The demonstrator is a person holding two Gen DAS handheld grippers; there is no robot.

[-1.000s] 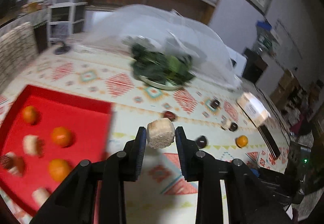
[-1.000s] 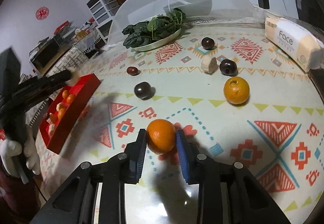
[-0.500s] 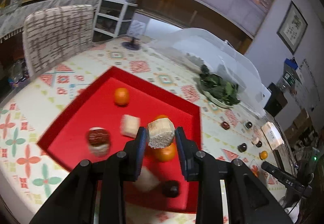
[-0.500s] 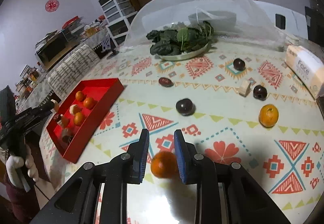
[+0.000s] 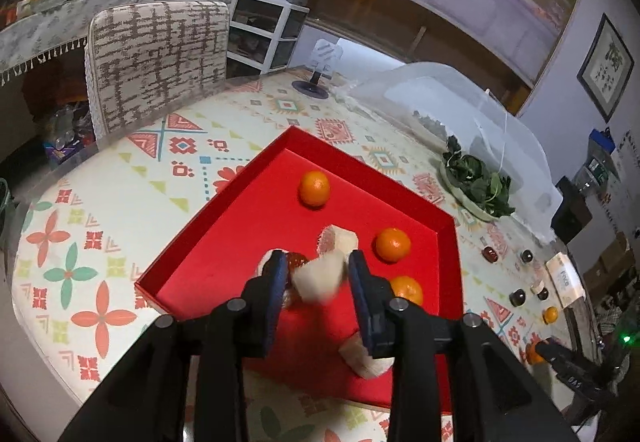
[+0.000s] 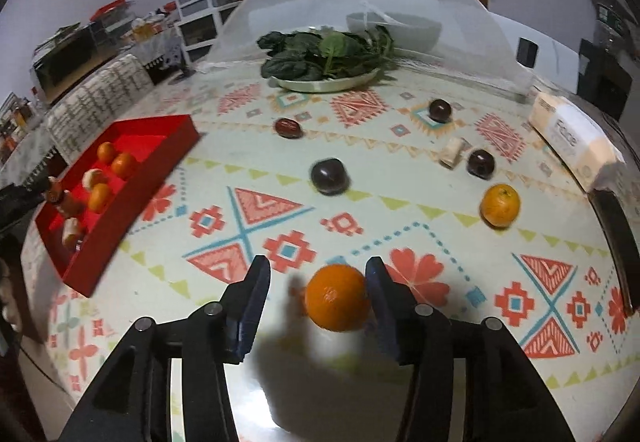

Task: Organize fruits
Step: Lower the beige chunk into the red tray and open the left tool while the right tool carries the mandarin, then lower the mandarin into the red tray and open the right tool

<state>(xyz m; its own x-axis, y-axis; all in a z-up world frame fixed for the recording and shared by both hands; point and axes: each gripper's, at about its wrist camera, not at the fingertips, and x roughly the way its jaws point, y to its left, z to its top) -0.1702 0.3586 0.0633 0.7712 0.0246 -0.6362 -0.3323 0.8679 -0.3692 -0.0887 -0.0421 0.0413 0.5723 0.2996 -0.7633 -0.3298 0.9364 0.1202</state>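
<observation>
Tray (image 5: 224, 238) part-filled | your left claw (image 5: 318, 274) grips pale chunk (image 5: 318, 278) above it | right claw (image 6: 316, 294) gapes around orange (image 6: 338, 296) | several fruits remain on bench (image 6: 400, 226)

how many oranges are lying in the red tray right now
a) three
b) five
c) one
a, three oranges lie in the red tray, beyond the left claw, which is over the tray with a pale chunk.
</observation>
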